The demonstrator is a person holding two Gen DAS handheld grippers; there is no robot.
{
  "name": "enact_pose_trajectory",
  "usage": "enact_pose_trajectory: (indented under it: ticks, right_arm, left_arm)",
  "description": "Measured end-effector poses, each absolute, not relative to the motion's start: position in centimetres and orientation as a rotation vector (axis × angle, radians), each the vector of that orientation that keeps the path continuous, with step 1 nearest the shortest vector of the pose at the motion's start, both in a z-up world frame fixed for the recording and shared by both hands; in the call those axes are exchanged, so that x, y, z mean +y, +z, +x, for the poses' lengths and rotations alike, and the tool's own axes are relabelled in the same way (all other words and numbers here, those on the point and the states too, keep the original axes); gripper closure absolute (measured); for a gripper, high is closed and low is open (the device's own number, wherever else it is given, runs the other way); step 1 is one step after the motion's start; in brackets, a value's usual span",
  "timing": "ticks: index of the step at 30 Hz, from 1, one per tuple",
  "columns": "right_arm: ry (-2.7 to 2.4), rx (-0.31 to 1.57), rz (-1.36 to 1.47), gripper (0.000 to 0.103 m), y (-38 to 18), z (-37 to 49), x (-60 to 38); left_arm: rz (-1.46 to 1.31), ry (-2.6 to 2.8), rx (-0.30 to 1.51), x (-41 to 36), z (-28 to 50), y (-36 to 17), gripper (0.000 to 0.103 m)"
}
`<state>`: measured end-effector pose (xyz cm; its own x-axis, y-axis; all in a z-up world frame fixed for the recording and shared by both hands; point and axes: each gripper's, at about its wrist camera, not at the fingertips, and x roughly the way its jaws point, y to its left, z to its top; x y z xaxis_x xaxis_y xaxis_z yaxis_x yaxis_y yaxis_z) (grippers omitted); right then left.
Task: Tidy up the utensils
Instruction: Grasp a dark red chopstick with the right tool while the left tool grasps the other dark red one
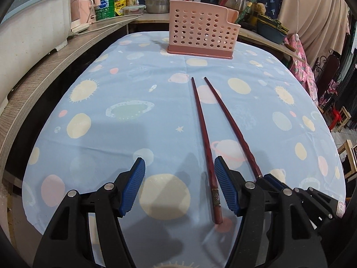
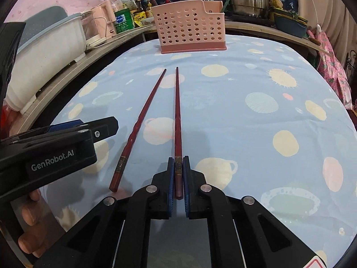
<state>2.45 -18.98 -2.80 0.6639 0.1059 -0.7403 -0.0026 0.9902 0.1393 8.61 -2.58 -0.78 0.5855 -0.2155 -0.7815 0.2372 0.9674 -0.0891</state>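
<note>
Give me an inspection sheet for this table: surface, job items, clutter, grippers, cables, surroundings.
Surface: tablecloth, light blue with planets, smooth.
Job's things: two dark red chopsticks side by side, tips toward the pink utensil holder at the far edge; left chopstick lies free, right chopstick gripped at its butt end.
Clutter: nothing seen on the cloth.
Grippers: left gripper open, straddling the left chopstick's butt end, not pressing it; right gripper shut on the right chopstick.
Cables: white cord on the side shelf, off the table.
Surroundings: white tub, steel pots, bottles, curtain.
</note>
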Motion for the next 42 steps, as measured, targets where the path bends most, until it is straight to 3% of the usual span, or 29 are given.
enact_pose_trajectory:
  ticks: [9,18,24,30,32,42]
  right_arm:
    - [0.032,0.84,0.174,0.096,-2.9,1.5,-21.1]
    - [0.032,0.835,0.169,0.096,-2.9,1.3,-21.0]
    - [0.032,0.833,0.171,0.096,-2.9,1.2,-21.0]
    - [0.033,0.832,0.172,0.096,-2.9,1.2,-21.0]
    - [0.033,0.833,0.173,0.096,-2.9,1.2,-21.0]
    - [0.031,0.848,0.213,0.096,-2.7,1.3,-21.5]
  left_arm:
    - [0.045,-0.305,0.946,-3.9,6.9,-2.1,0.038]
    - [0.07,-0.293,0.959,-4.4,6.5,-2.9,0.044]
    - [0.09,-0.278,0.953,-4.3,6.3,-2.9,0.06]
    - [0.079,-0.273,0.954,-3.9,6.4,-2.8,0.084]
    - [0.067,-0.284,0.961,-3.7,6.4,-2.7,0.096]
    - [0.035,-0.316,0.984,-3.5,6.6,-2.4,0.096]
